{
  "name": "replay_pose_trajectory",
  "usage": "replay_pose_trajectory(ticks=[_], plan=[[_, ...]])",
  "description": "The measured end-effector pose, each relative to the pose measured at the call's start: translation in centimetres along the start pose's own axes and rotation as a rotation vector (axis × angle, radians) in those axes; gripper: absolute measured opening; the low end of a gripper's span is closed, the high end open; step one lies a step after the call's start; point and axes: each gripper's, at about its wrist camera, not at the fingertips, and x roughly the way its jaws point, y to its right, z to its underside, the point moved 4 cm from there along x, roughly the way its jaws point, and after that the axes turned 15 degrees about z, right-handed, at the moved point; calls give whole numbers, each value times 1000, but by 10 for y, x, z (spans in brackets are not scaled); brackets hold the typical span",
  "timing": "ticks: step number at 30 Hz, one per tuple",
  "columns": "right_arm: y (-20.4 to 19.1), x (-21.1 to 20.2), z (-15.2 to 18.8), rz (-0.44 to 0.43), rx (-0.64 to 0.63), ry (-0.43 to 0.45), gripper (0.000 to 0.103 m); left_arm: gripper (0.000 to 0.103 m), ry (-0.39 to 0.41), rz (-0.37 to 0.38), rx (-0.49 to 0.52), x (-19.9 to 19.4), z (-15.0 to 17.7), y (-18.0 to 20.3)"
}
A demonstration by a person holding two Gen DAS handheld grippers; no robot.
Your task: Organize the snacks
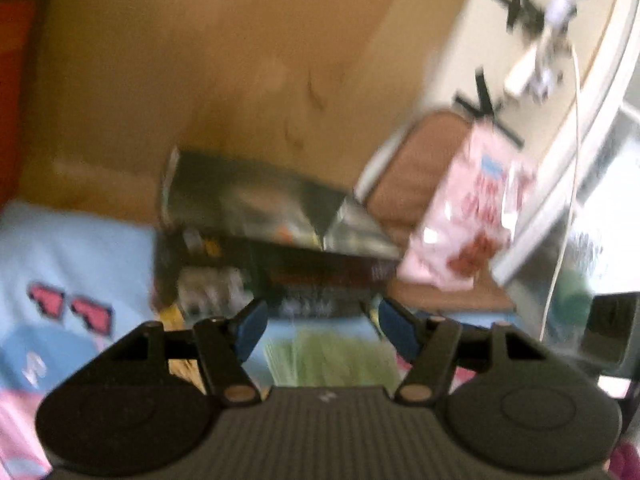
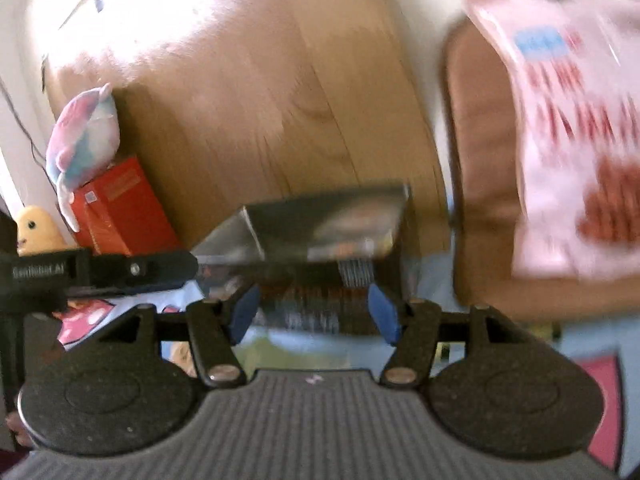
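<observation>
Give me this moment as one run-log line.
left gripper: open, empty | right gripper: open, empty | dark box: ahead of both | pink bag: right of box | frames blurred

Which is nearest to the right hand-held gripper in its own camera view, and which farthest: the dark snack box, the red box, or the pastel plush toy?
Measured from the right hand-held gripper:
1. Dark snack box, straight ahead, just past the blue fingertips.
2. Red box, off to the left, against the wooden board.
3. Pastel plush toy, sitting on top of the red box, slightly farther up and left.
</observation>
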Motion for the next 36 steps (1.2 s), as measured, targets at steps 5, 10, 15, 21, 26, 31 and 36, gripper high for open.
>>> replay_pose_trajectory(ticks=[5,10,15,21,26,31,36], plan=[[2,8,24,-10,101,-130,48,45,-92,-13,-59,19,28,-2],[-8,-21,20,-71,139,-117,23,37,-40,38,-61,-12,26,22],[-27,-73,22,-101,95,-34,24,38,22,46,-34,-63,49,49],[-43,-109,64,-178,54,-86,25,39,-4,15,-65,-106,107,60],[-58,-118,97,-193,-8,-164,25,39,-40,-26,-89,-121,143,59],[-55,-119,116,-195,-7,-231,26,39,-68,-30,-116,-120,160,55],[-59,-128,127,-169,-73,-225,33,46,-73,-55,-92,-123,168,61]])
